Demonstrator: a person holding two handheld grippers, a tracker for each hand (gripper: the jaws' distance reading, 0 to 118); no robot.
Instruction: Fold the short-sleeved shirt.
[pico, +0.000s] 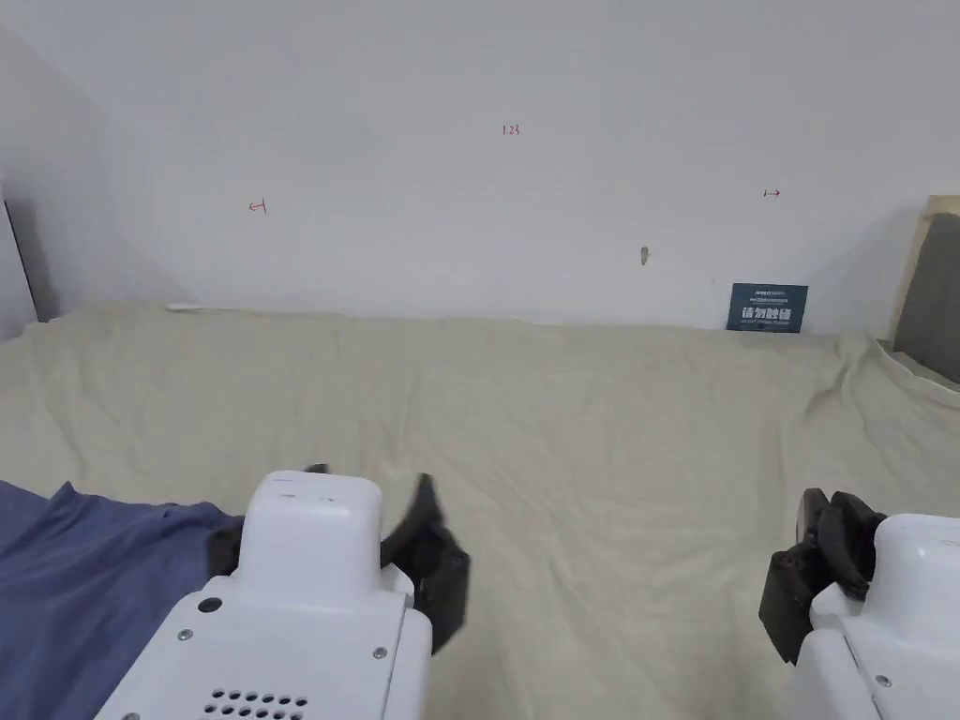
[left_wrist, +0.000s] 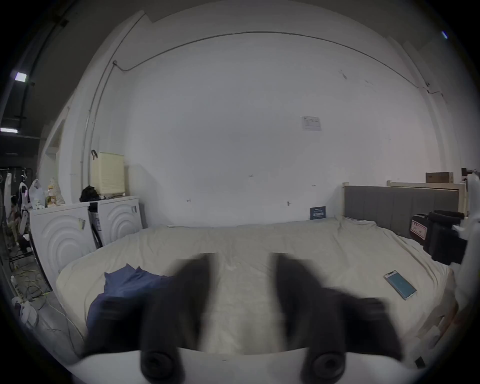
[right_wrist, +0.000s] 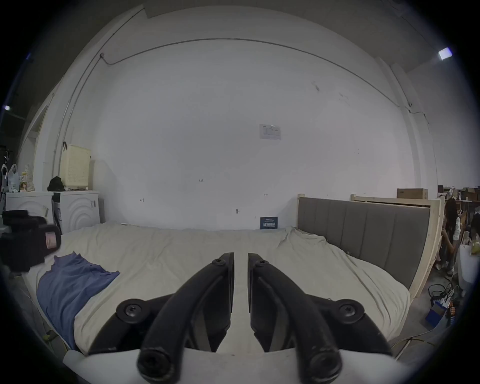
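Observation:
The blue short-sleeved shirt lies crumpled at the left edge of the bed, partly under my left gripper's housing in the head view. It also shows in the left gripper view and the right gripper view. My left gripper hovers just right of the shirt, jaws spread wide and empty. My right gripper hangs over bare sheet far to the right. Its jaws stand nearly together with a thin slit and nothing between them.
A beige sheet covers the wide bed. A phone lies on it at the right. A grey headboard borders the right side, a white wall the back, with a small dark sign. White machines stand left.

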